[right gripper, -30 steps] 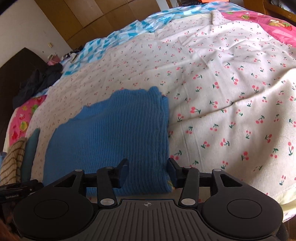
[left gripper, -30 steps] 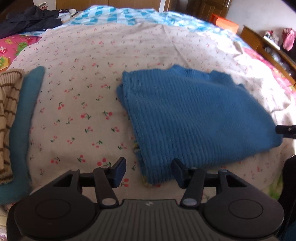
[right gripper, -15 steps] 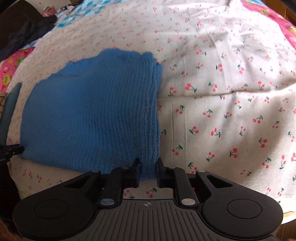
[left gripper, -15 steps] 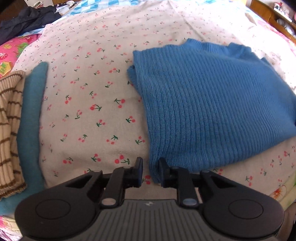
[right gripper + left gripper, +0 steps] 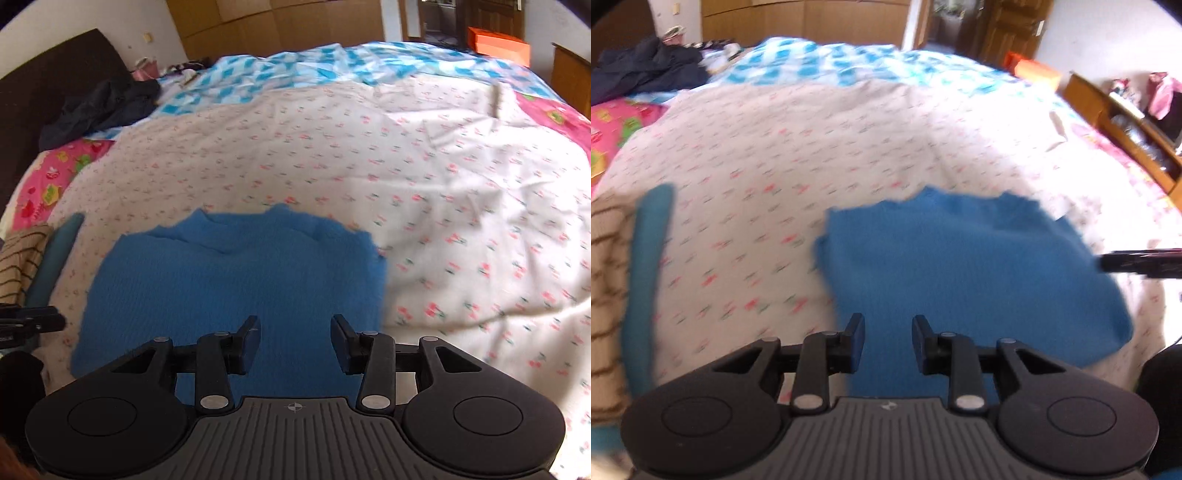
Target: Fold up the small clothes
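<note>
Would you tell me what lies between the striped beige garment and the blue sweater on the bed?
A teal garment beside the striped beige garment, then bare cherry-print sheet up to the blue sweater; the left wrist view shows it best.

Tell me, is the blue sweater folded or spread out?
Folded. The sweater lies on the bed as a compact block, no sleeves sticking out, neckline at its far edge.
</note>
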`<state>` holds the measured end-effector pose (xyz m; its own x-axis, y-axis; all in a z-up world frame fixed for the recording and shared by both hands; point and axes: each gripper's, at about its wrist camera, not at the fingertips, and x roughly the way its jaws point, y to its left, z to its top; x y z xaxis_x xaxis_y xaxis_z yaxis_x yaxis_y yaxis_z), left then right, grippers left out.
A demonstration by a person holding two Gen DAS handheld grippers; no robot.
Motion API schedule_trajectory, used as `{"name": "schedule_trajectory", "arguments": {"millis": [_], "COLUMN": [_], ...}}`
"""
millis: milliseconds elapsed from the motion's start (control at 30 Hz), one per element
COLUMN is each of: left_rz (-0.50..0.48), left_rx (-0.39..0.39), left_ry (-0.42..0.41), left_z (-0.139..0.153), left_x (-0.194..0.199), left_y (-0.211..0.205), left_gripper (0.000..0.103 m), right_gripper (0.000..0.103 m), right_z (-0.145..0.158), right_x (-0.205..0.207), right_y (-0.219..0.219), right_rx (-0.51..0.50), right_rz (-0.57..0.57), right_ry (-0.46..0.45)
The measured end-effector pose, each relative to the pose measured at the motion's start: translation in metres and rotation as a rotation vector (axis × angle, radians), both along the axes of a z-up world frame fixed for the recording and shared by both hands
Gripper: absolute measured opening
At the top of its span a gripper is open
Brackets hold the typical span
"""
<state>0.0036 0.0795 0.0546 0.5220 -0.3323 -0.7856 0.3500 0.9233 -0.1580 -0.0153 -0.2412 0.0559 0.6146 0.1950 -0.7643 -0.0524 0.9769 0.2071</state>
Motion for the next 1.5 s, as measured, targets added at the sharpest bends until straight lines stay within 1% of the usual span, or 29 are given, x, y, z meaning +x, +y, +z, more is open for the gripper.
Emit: {"name": "schedule_trajectory", "arguments": {"millis": [33,67,100,133,167,200,267,300,367,467,567,633,700,767,800,867,933,1033,1200,1333,1400,1500], "left_rz": [-0.02,-0.043,-0.057,-0.048,-0.027,-0.021,-0.017,-0.007,0.013,0.029,0.002,-0.019,-0.023,-0.016,-0.016,-0.011,-0.005,0.002,-0.01,-0.008,0.008,0.002], "left_rx": [-0.012,-0.011,0.02,0.081,0.164,0.196,0.151,0.145,0.155,0.127,0.089,0.094,0.109,0.102,0.094,0.083,0.076,0.055,0.033,0.031,0.03,0.038], "left_ry": [-0.02,-0.041,-0.053,-0.059,-0.061,-0.056,-0.045,-0.045,-0.047,-0.046,-0.088,-0.111,-0.102,-0.083,-0.09,-0.11,-0.111,-0.109,-0.139,-0.146,-0.142,-0.141], "left_z": [-0.004,-0.01,-0.018,-0.028,-0.041,-0.05,-0.056,-0.053,-0.051,-0.043,-0.033,-0.035,-0.042,-0.046,-0.045,-0.043,-0.043,-0.046,-0.044,-0.046,-0.049,-0.05], "left_x": [0.007,0.014,0.021,0.028,0.036,0.039,0.041,0.041,0.041,0.04,0.038,0.039,0.044,0.049,0.051,0.054,0.059,0.068,0.082,0.094,0.101,0.11], "left_y": [-0.01,-0.021,-0.031,-0.037,-0.042,-0.039,-0.025,-0.021,-0.016,-0.016,-0.028,-0.039,-0.046,-0.049,-0.049,-0.049,-0.047,-0.045,-0.055,-0.061,-0.058,-0.055], "left_gripper": [0.032,0.033,0.035,0.035,0.035,0.036,0.036,0.036,0.036,0.035,0.035,0.035,0.035,0.035,0.035,0.035,0.035,0.035,0.035,0.035,0.035,0.035], "right_gripper": [0.041,0.041,0.04,0.04,0.038,0.038,0.038,0.038,0.04,0.042,0.041,0.041,0.042,0.042,0.042,0.04,0.04,0.041,0.041,0.041,0.041,0.04], "right_z": [-0.006,-0.013,-0.023,-0.034,-0.043,-0.052,-0.049,-0.044,-0.033,-0.022,-0.03,-0.032,-0.031,-0.031,-0.031,-0.031,-0.032,-0.04,-0.056,-0.044,-0.044,-0.057], "right_x": [0.012,0.021,0.03,0.039,0.045,0.051,0.054,0.053,0.046,0.044,0.064,0.074,0.085,0.096,0.1,0.109,0.111,0.112,0.117,0.114,0.115,0.118], "right_y": [0.009,0.016,0.022,0.023,0.02,0.011,-0.007,-0.011,-0.014,-0.009,-0.005,-0.009,-0.013,-0.015,-0.016,-0.023,-0.034,-0.045,-0.035,-0.055,-0.061,-0.056], "right_rx": [-0.006,-0.033,-0.097,-0.17,-0.211,-0.193,-0.087,-0.047,0.0,-0.021,-0.057,-0.043,-0.037,-0.073,-0.094,-0.107,-0.108,-0.053,-0.104,-0.019,-0.026,-0.067], "right_rz": [0.025,0.047,0.056,0.047,0.03,0.016,-0.039,-0.059,-0.07,-0.05,-0.069,-0.083,-0.084,-0.059,-0.052,-0.03,-0.027,0.023,0.104,0.085,0.087,0.142], "right_ry": [-0.01,-0.02,-0.025,-0.018,-0.009,-0.008,0.002,0.004,-0.022,-0.077,-0.067,-0.075,-0.093,-0.104,-0.103,-0.092,-0.077,-0.019,0.039,0.016,0.03,0.086]}}
